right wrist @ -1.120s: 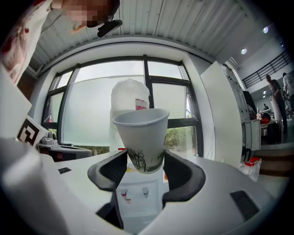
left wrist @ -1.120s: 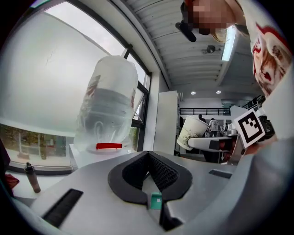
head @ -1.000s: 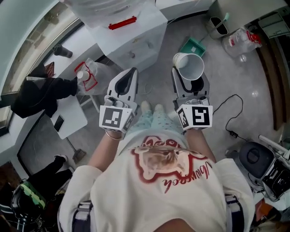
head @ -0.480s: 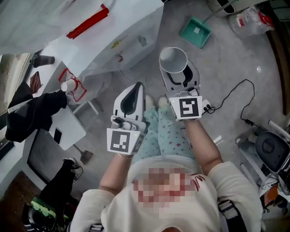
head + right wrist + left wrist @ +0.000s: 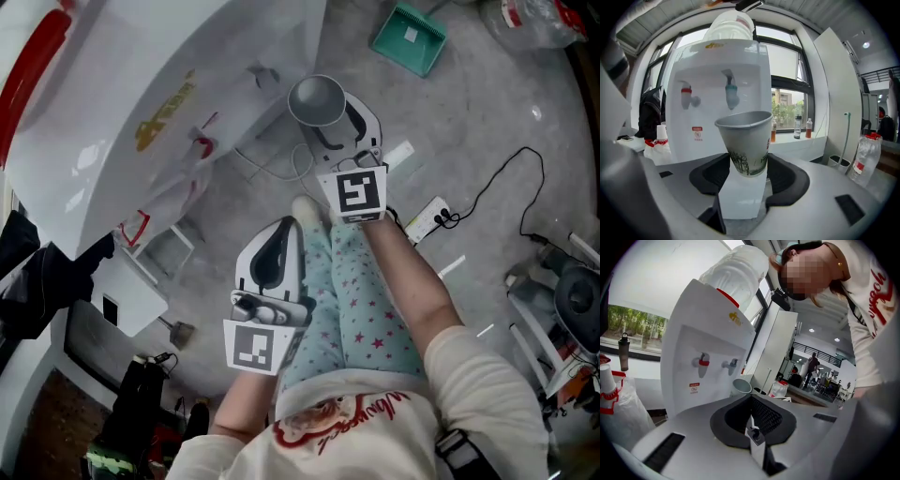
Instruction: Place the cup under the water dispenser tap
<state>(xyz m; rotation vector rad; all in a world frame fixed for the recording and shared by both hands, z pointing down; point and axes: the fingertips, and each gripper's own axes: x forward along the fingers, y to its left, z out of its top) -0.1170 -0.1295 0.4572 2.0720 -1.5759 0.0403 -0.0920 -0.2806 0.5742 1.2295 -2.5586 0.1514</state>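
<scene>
A white paper cup (image 5: 746, 140) with a green print stands upright between the jaws of my right gripper (image 5: 747, 164), which is shut on it. In the head view the cup (image 5: 316, 98) sits just right of the white water dispenser (image 5: 141, 112). Ahead of the cup the dispenser (image 5: 717, 93) shows a red tap (image 5: 687, 97) and a blue-green tap (image 5: 731, 93); the cup's rim is below the blue-green one and nearer the camera. My left gripper (image 5: 272, 262) hangs lower and back, shut with nothing in it. Its view shows the dispenser (image 5: 705, 362) and the cup (image 5: 740, 386).
A green dustpan (image 5: 409, 37) lies on the grey floor behind the cup. A white power strip (image 5: 427, 217) and black cable (image 5: 506, 183) lie to the right. A stack of cups in a red holder (image 5: 660, 137) stands left of the dispenser. Bottles (image 5: 802, 127) line the window sill.
The right gripper has carried the cup forward and left, up to the dispenser, which now fills the upper left of the head view. The left gripper has dropped back toward the body.
</scene>
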